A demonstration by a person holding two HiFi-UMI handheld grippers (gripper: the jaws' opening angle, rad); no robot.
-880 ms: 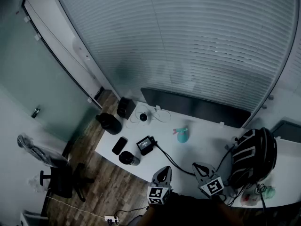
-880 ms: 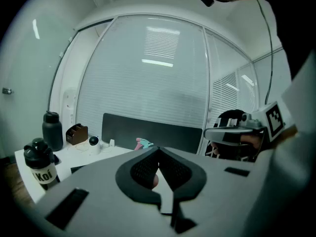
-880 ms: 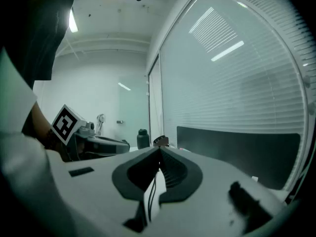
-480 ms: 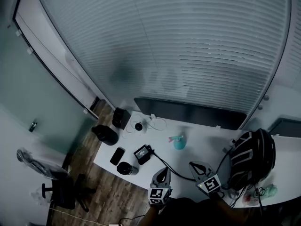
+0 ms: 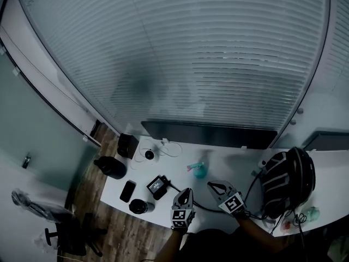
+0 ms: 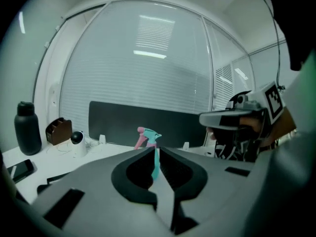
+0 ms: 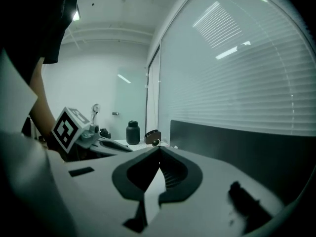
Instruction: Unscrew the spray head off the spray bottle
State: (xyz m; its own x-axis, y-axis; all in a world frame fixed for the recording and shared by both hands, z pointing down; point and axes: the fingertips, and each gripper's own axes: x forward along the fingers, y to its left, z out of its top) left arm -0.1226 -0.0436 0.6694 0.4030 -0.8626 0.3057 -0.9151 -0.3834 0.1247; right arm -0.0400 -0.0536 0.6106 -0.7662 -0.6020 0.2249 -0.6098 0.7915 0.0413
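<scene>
On the desk [image 5: 232, 164], just beyond the left hand-held gripper [image 5: 187, 190] and right hand-held gripper [image 5: 210, 184], both with jaws closed on nothing, the spray bottle [image 5: 197, 171] stands untouched, its spray head [image 6: 147, 132] apparently screwed on, so all the unscrewing remains.

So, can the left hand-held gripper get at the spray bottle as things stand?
Probably yes. The left hand-held gripper points at the spray bottle, which stands upright on the table straight ahead, with nothing seen between them. Its jaws are shut, so they must open first.
</scene>
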